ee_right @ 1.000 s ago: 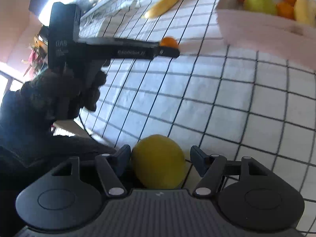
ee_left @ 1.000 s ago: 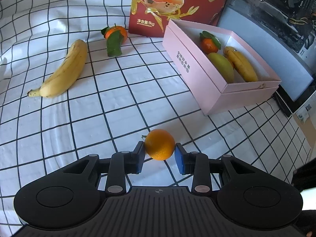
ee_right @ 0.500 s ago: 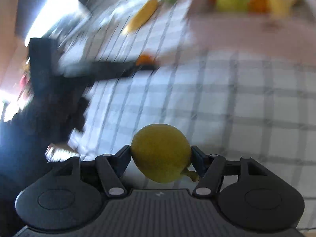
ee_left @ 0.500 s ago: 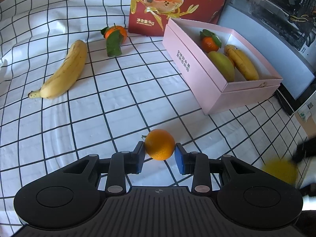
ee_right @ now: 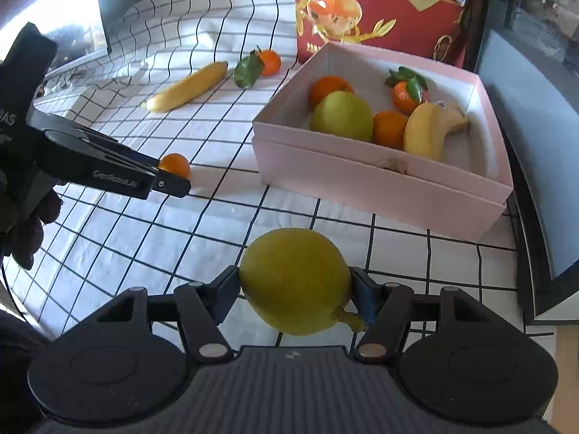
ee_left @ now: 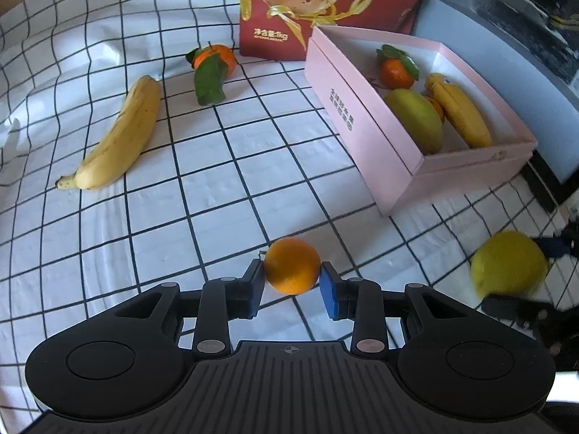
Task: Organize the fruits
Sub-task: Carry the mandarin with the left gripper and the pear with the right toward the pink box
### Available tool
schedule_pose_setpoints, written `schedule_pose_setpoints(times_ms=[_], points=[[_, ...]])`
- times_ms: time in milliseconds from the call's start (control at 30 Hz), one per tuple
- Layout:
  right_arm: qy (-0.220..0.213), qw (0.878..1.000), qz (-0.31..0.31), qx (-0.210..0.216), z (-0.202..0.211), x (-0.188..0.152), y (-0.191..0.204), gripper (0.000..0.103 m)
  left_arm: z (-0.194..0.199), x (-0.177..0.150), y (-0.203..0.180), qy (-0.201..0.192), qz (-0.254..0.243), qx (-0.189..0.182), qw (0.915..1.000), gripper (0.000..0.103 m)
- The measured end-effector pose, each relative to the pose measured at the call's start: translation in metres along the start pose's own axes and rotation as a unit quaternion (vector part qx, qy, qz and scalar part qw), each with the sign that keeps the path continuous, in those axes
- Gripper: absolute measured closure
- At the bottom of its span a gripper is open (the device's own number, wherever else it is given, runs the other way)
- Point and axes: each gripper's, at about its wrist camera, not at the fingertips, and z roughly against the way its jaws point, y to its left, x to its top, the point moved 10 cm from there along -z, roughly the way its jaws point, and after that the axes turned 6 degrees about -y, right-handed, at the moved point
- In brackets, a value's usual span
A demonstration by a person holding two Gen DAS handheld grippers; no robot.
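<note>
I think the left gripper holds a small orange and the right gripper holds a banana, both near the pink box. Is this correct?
Not quite. The right gripper holds a yellow lemon, not a banana, as the right wrist view shows. The left gripper does hold the small orange, near the pink box.

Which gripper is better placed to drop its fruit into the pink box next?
Probably the right gripper. Its yellow fruit is clamped, and the pink box lies straight ahead with its open top facing. The left gripper, holding the orange, has the box off to its side.
</note>
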Motion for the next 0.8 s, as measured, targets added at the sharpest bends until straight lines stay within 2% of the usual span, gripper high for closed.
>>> schedule_pose_setpoints(times_ms=[133, 267, 400, 633, 800], points=[[-0.022, 1.0, -0.01, -0.002, -0.006, 0.0, 0.005, 0.038, -0.003, 0.005, 0.003, -0.001, 0.033, -0.005, 0.9994, 0.065], [-0.021, 0.999, -0.028, 0.001, -0.017, -0.005, 0.005, 0.038, -0.005, 0.008, 0.003, 0.004, 0.042, -0.005, 0.9991, 0.065], [-0.032, 0.999, -0.021, -0.002, -0.019, -0.006, 0.008, 0.038, -0.006, 0.007, 0.001, 0.0, 0.024, 0.001, 0.9997, 0.065], [-0.043, 0.999, -0.011, -0.005, -0.02, -0.007, 0.009, 0.038, -0.004, 0.0, -0.009, -0.028, -0.047, 0.019, 0.9983, 0.065], [-0.033, 0.999, -0.009, -0.008, -0.019, -0.007, 0.01, 0.04, -0.001, -0.004, -0.011, -0.039, -0.054, 0.028, 0.9974, 0.065]])
